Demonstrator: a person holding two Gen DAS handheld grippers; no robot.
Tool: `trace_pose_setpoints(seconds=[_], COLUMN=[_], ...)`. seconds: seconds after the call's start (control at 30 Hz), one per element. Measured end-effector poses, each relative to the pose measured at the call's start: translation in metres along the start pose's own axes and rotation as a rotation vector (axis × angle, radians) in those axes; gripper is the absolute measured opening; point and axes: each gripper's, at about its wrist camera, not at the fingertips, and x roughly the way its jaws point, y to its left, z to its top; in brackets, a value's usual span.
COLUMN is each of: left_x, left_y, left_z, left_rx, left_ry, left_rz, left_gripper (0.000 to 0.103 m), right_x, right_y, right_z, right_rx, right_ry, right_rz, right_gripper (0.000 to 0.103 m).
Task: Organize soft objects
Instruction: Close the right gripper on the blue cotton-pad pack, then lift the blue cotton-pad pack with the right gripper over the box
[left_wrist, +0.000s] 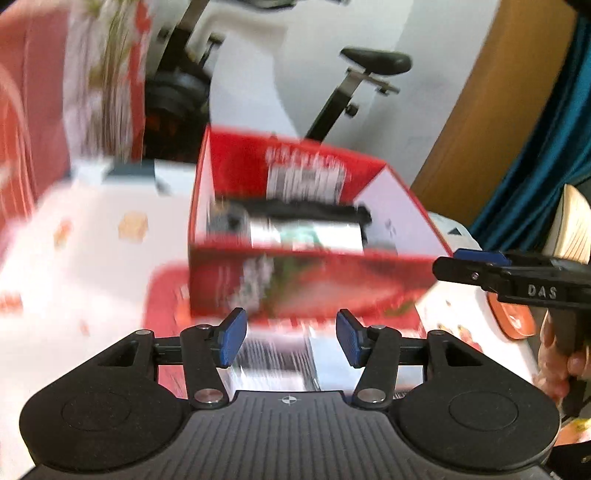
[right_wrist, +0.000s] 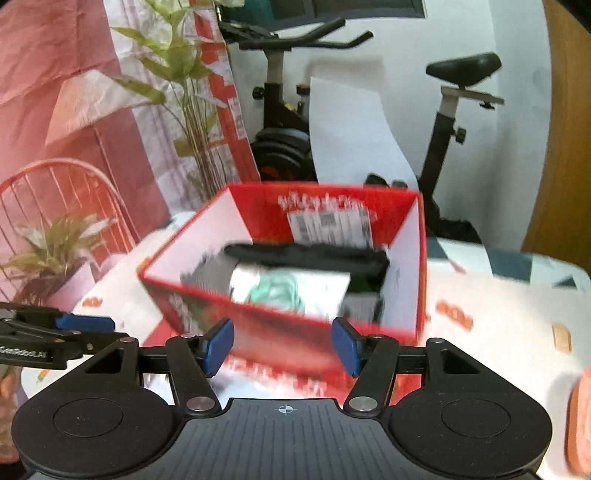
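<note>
Tabletop (right_wrist: 498, 325), white cloth with small orange and red prints, carrying every item below.

Exercise bike (right_wrist: 454, 110), black, with saddle and handlebars, standing behind the table against a white wall.

Red wire chair (right_wrist: 66, 192) and two leafy plants (right_wrist: 173, 74) at the far left, before a pink backdrop.

Red cardboard box (right_wrist: 406, 210), open-topped, white inner side walls, a barcode label (right_wrist: 332, 223) on its inner back wall; it sits near the middle of the table on a flat red sheet (left_wrist: 166, 295).

Soft contents, all lying inside the box: a black cloth (right_wrist: 314, 256) along the back wall; a white piece with a pale green pattern (right_wrist: 288, 288) in the centre front; a grey striped item (right_wrist: 210, 273) at the left. Motion blur hides finer detail.

Left gripper (left_wrist: 291, 338), blue pads, jaws about half apart, nothing between them, held just short of the box's near wall.

Right gripper (right_wrist: 282, 343), same build, jaws likewise parted and empty, also in front of the box; a hand (left_wrist: 557, 354) grips its handle.
</note>
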Motion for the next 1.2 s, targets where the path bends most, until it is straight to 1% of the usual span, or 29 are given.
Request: trace_pose_setpoints(seconds=[0.07, 0.17, 0.23, 0.37, 0.43, 0.5, 0.57, 0.63, 0.7, 0.9, 0.97, 1.07, 1.2], left_x=[0.008, 0.013, 0.017, 0.022, 0.026, 0.034, 0.041, 0.045, 0.047, 0.056, 0.060, 0.064, 0.067], left_y=[0.003, 0.006, 0.007, -0.001, -0.006, -0.013, -0.018, -0.023, -0.028, -0.035, -0.039, -0.041, -0.035], left_z=[-0.011, -0.021, -0.027, -0.034, -0.040, -0.049, -0.054, -0.058, -0.062, -0.068, -0.069, -0.071, -0.072], left_rx=[-0.047, -0.089, -0.113, -0.135, -0.141, -0.142, -0.146, -0.133, -0.115, -0.095, -0.082, -0.070, -0.102], left_ry=[0.035, 0.043, 0.059, 0.082, 0.101, 0.134, 0.170, 0.195, 0.213, 0.258, 0.271, 0.276, 0.281], left_rz=[0.013, 0.026, 0.013, -0.011, -0.023, -0.034, -0.051, -0.064, -0.080, -0.118, -0.125, -0.131, -0.131], left_gripper=[0.056, 0.056, 0.055, 0.055, 0.054, 0.054, 0.054, 0.054, 0.054, 0.053, 0.050, 0.049, 0.047], right_x=[0.001, 0.003, 0.002, 0.004, 0.003, 0.002, 0.001, 0.002, 0.005, 0.015, 0.018, 0.021, 0.020], right_y=[0.000, -0.006, -0.011, -0.021, -0.027, -0.033, -0.037, -0.040, -0.041, -0.035, -0.032, -0.030, -0.032], right_z=[-0.016, -0.040, -0.055, -0.084, -0.095, -0.100, -0.104, -0.107, -0.111, -0.125, -0.125, -0.124, -0.125], right_rx=[0.020, 0.081, 0.118, 0.147, 0.168, 0.188, 0.197, 0.207, 0.216, 0.257, 0.253, 0.250, 0.245], right_ry=[0.037, 0.093, 0.115, 0.176, 0.190, 0.198, 0.206, 0.219, 0.236, 0.287, 0.290, 0.292, 0.298], right_rz=[0.008, 0.006, 0.013, -0.009, -0.003, 0.000, -0.011, -0.005, 0.000, 0.075, 0.070, 0.066, 0.070], right_gripper=[0.056, 0.056, 0.056, 0.056, 0.056, 0.058, 0.059, 0.060, 0.066, 0.066, 0.066, 0.065, 0.065])
